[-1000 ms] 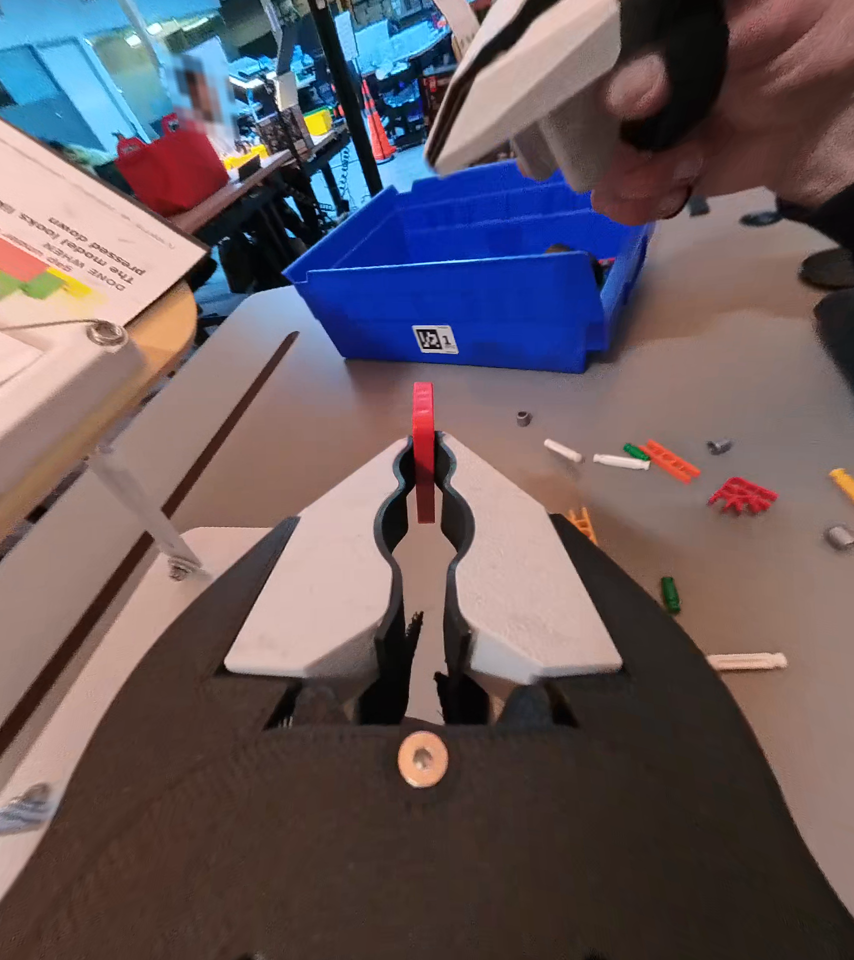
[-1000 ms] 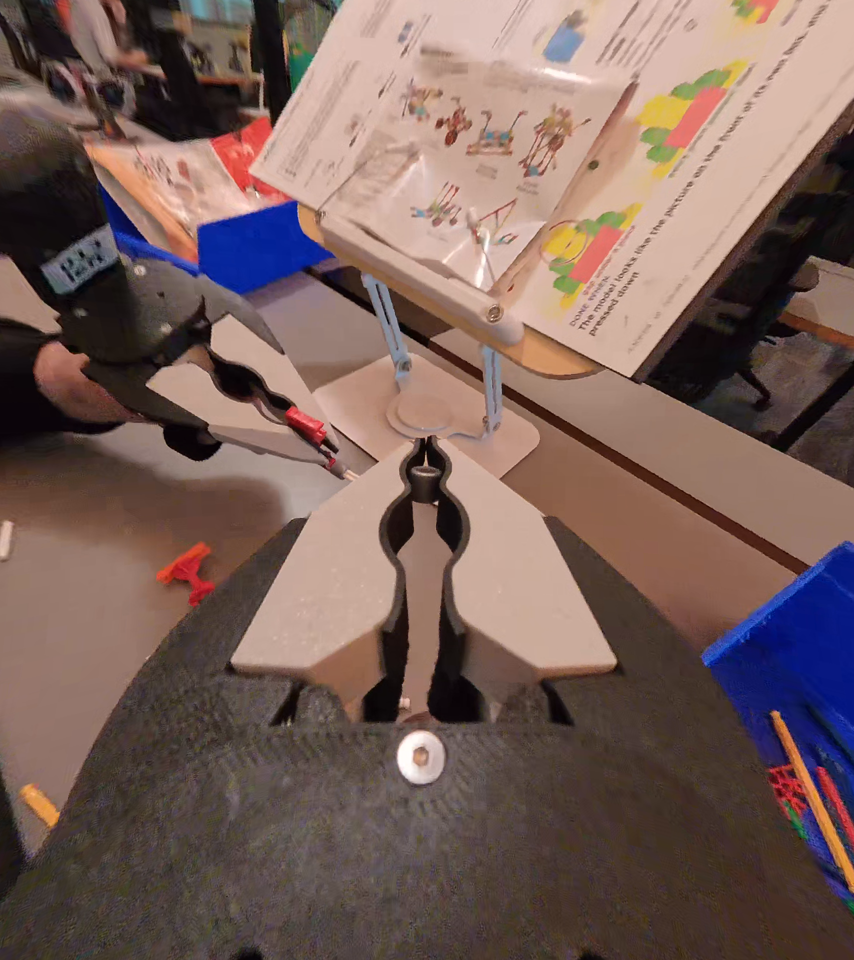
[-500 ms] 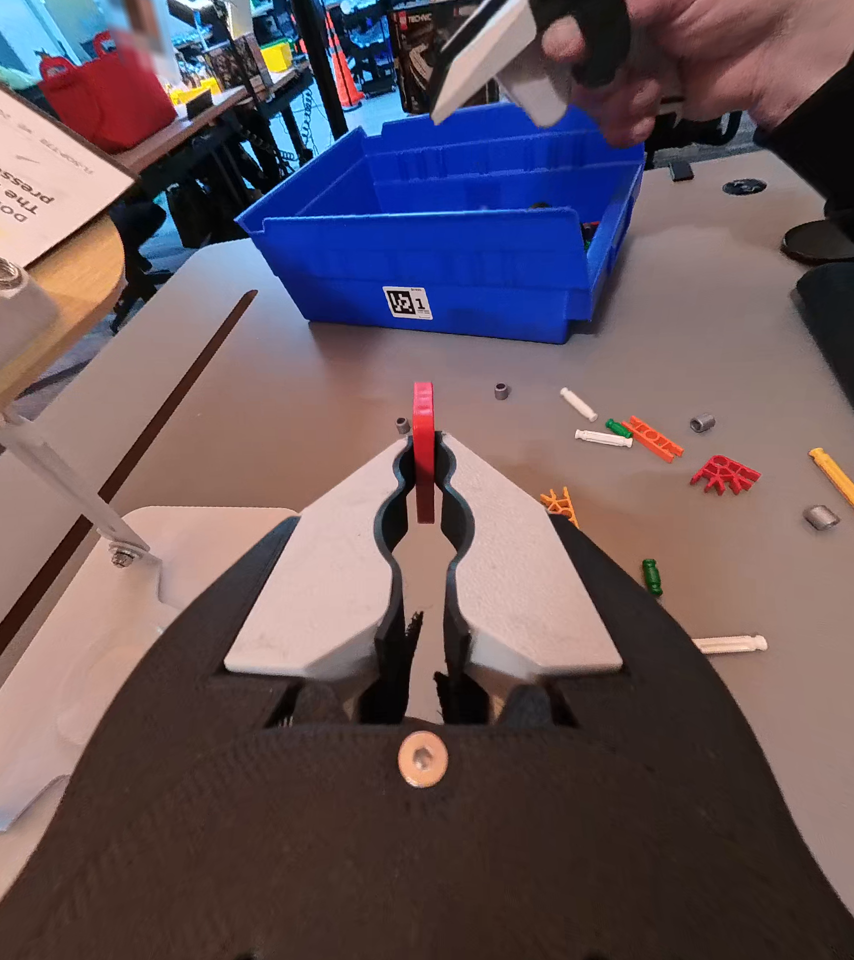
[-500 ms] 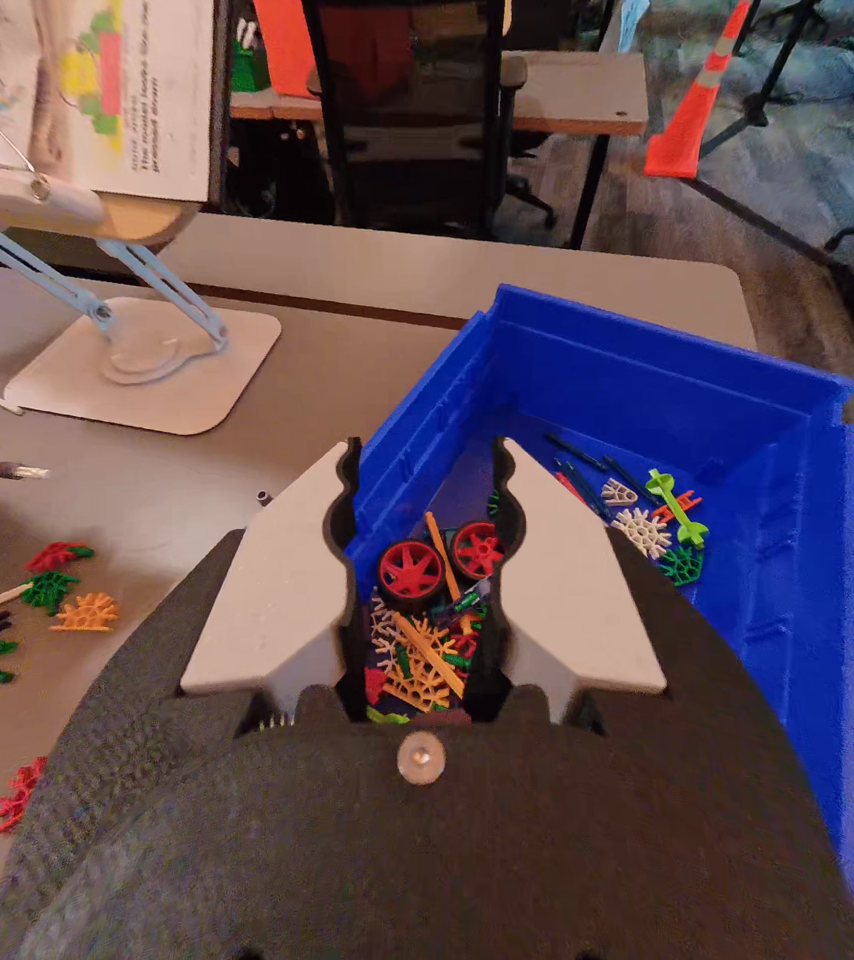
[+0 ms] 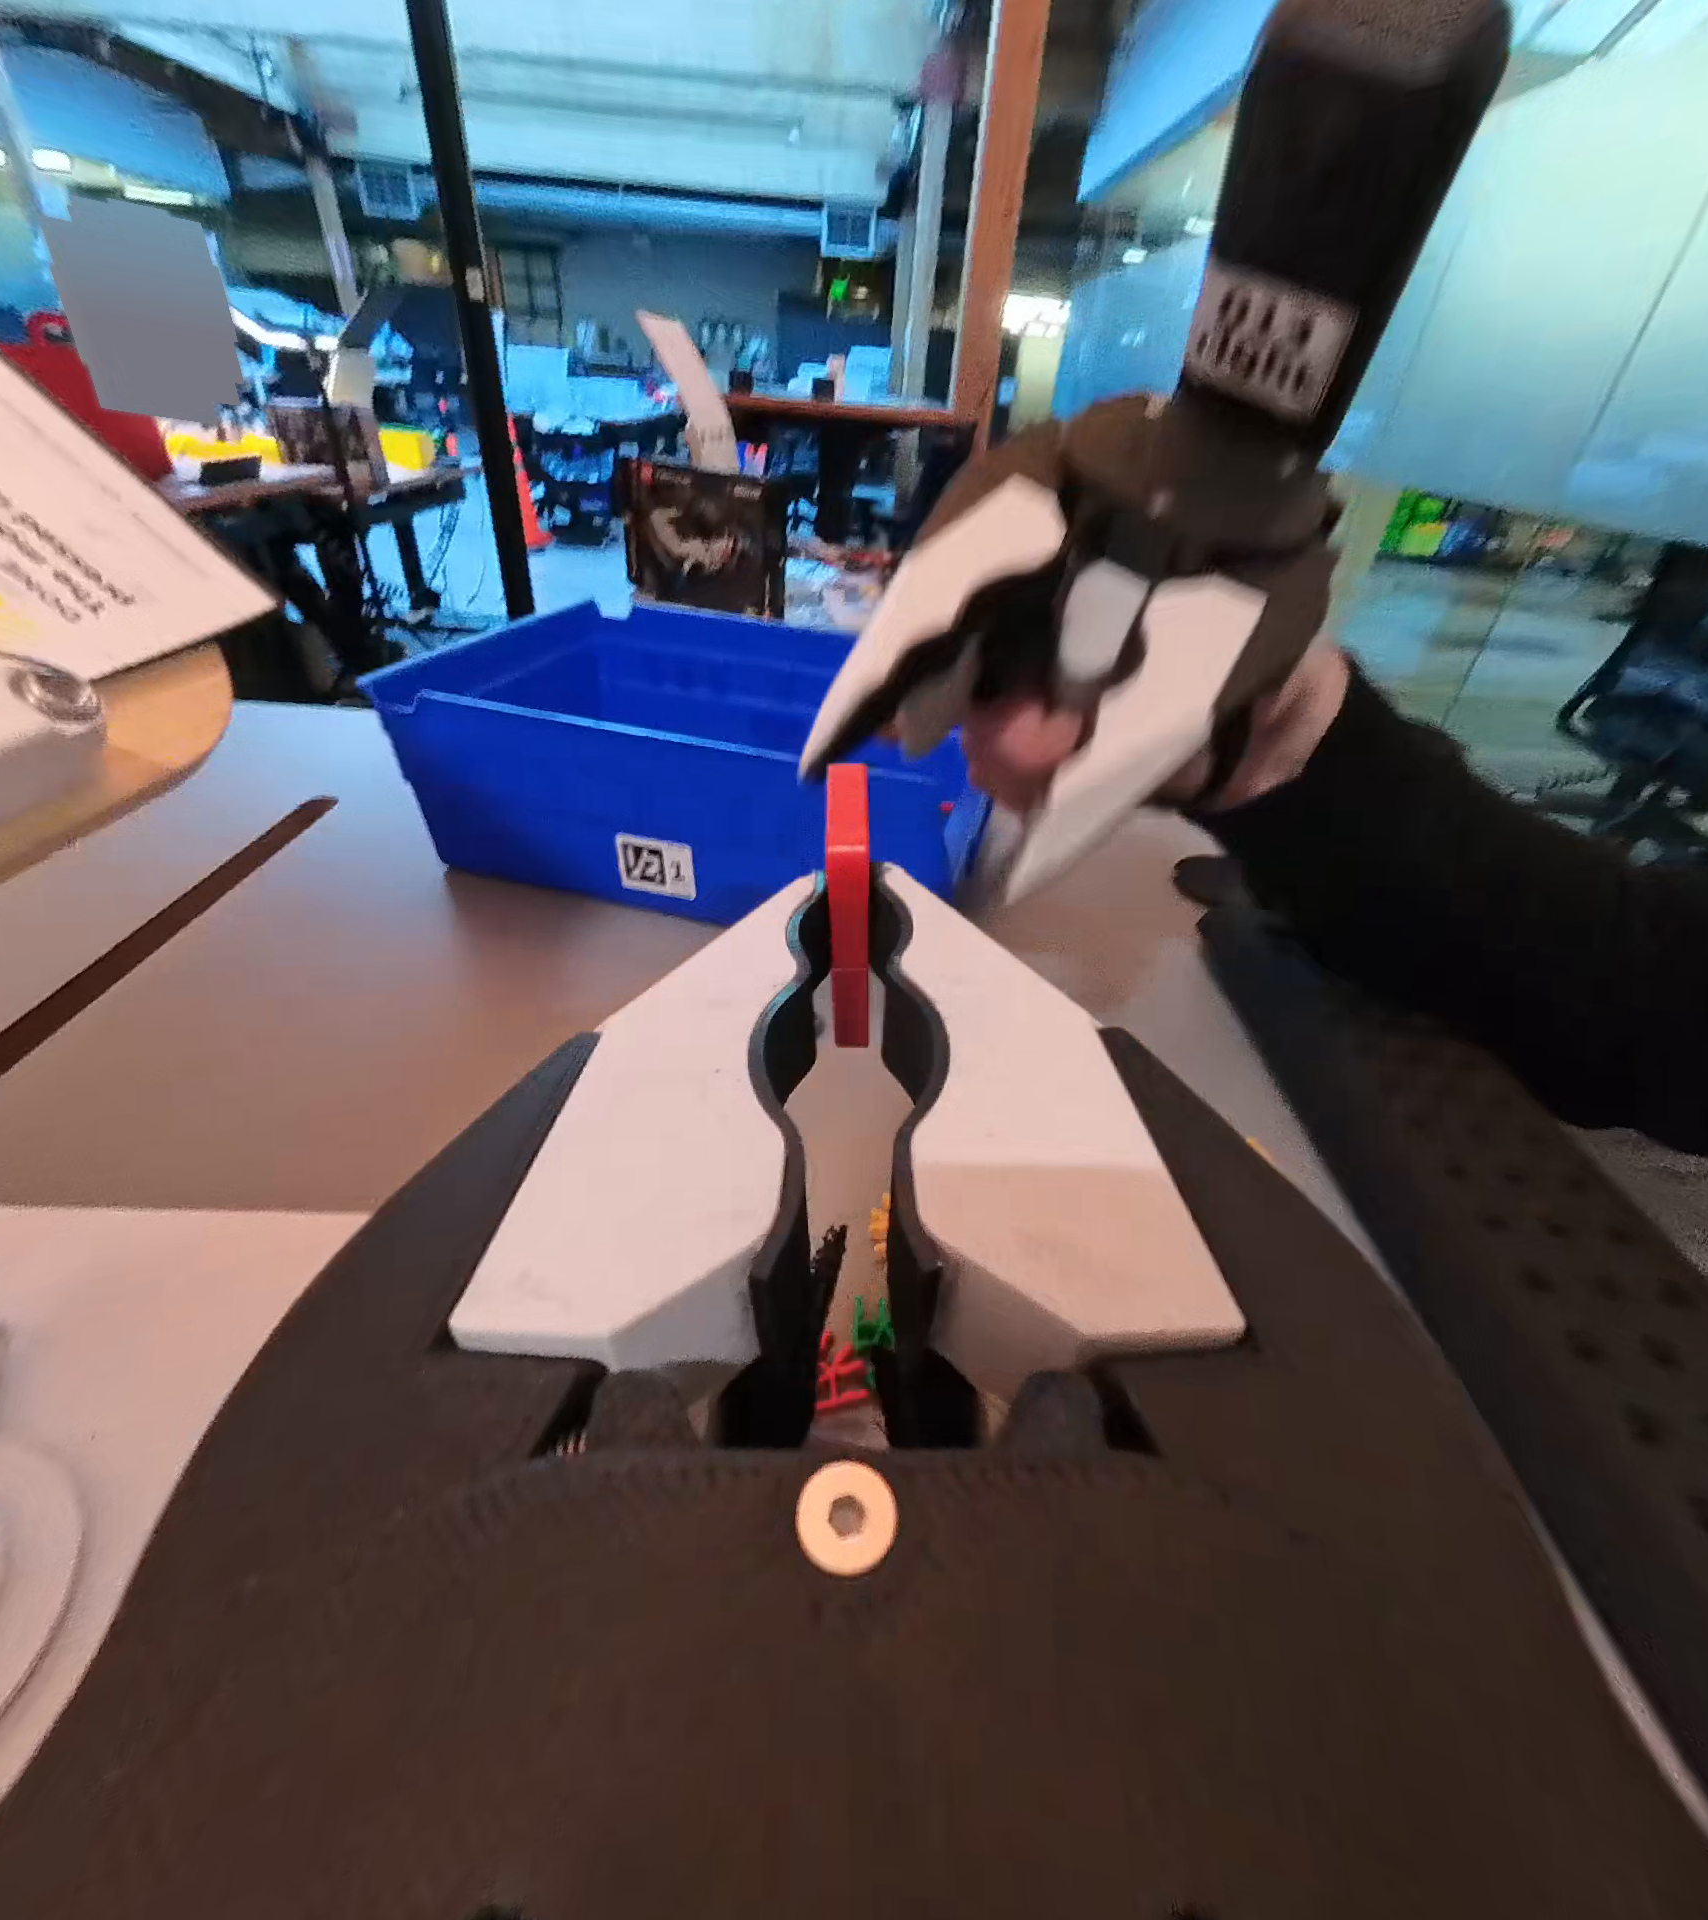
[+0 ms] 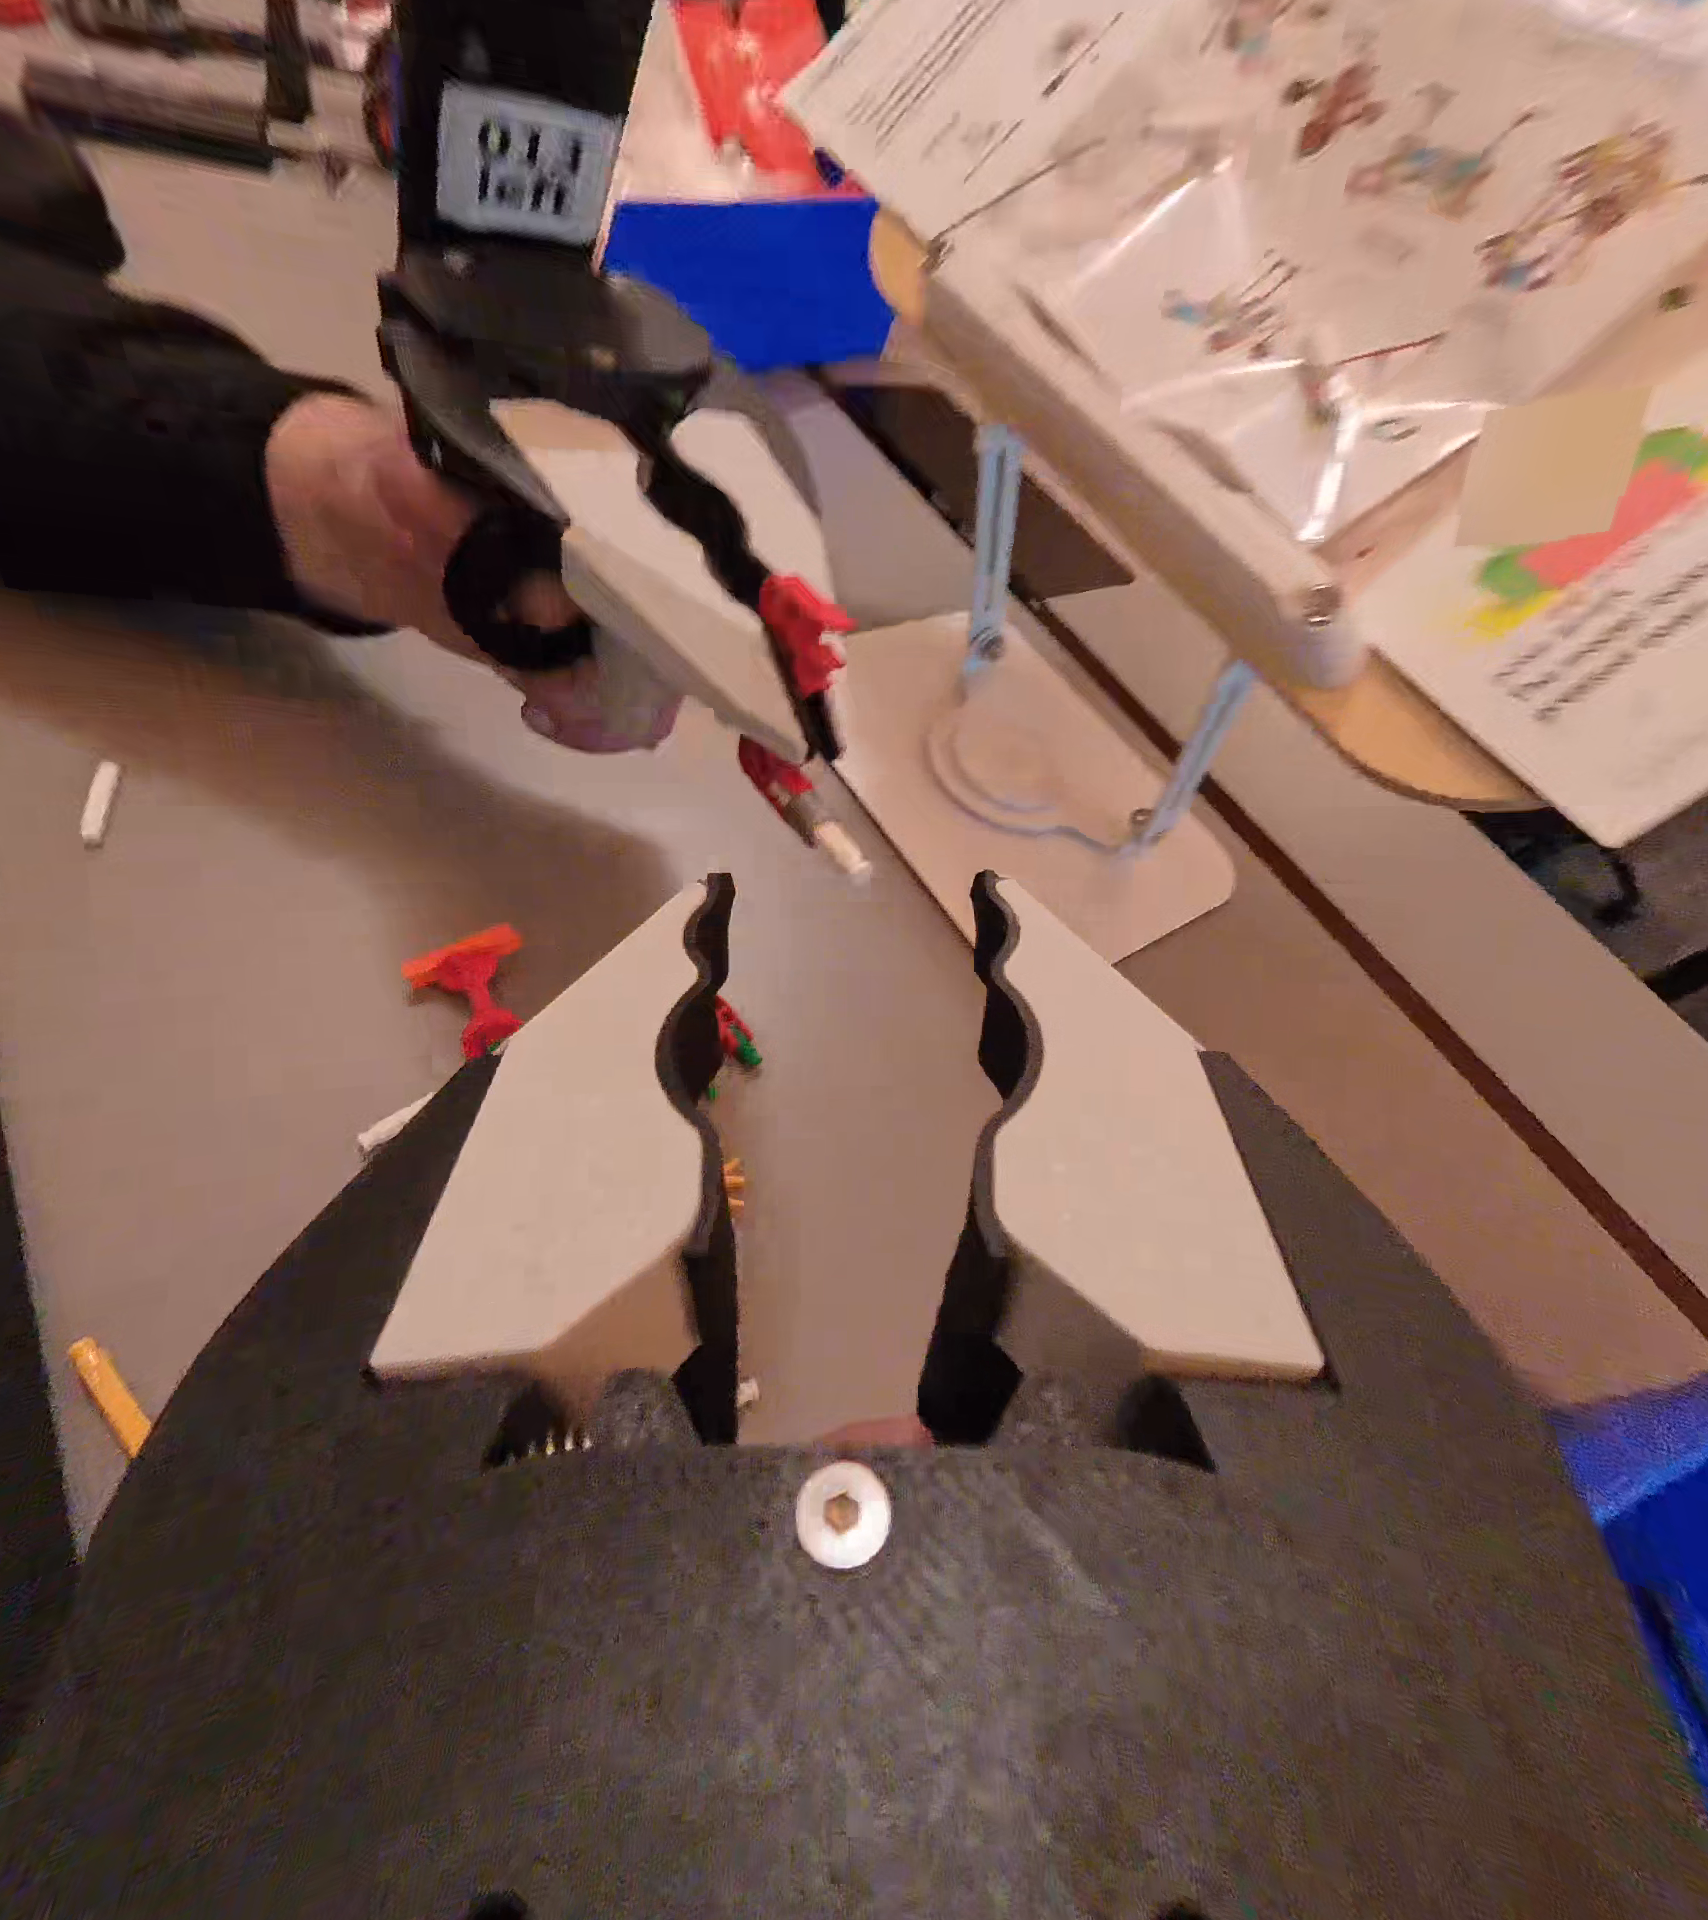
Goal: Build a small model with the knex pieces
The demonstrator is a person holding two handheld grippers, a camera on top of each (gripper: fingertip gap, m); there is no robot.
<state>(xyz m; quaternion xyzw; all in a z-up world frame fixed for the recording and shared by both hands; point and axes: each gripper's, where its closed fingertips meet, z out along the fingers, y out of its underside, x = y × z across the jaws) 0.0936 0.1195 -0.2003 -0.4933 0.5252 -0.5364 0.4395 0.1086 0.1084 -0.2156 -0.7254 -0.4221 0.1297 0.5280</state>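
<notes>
In the left wrist view, the left tongs point(image 5: 848, 883) pinch a flat red piece point(image 5: 848, 904) upright at their tips above the grey bench point(image 5: 310, 987), while the right tongs point(image 5: 917, 821) hang just beyond it, spread apart, in front of a blue bin point(image 5: 559, 769). In the right wrist view, the right tongs point(image 6: 848, 883) stand wide with nothing between them, just short of the white peg point(image 6: 834, 836) jutting from the red piece point(image 6: 800, 634) in the left tongs point(image 6: 814, 727); a red-orange connector point(image 6: 465, 982) lies on the bench point(image 6: 206, 1039) near a document stand point(image 6: 1058, 790).
</notes>
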